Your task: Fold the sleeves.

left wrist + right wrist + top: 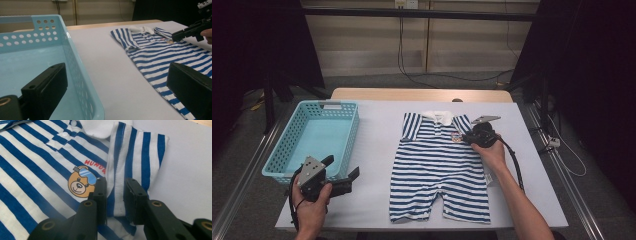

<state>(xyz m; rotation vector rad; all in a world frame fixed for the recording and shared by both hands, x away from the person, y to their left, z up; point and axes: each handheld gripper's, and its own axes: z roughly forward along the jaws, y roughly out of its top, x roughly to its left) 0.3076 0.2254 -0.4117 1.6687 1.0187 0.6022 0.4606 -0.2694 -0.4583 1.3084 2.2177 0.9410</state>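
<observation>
Garment: blue-and-white striped cotton romper [439, 167] lies flat, centre of frame
Right gripper [115, 195]: jaws narrowed astride folded sleeve [136, 157]; grip uncertain
Left gripper [343, 178]: released, lower left
Advice: pinch both layers; lift slowly

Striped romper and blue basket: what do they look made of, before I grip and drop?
Striped romper: soft woven or knit fabric, likely cotton; matte, with stitched seams, a printed bear and a sleeve that lies folded flat. Blue basket: looks like moulded plastic, smooth with a slight sheen, rigid walls punched with even round holes and a handle slot.
</observation>
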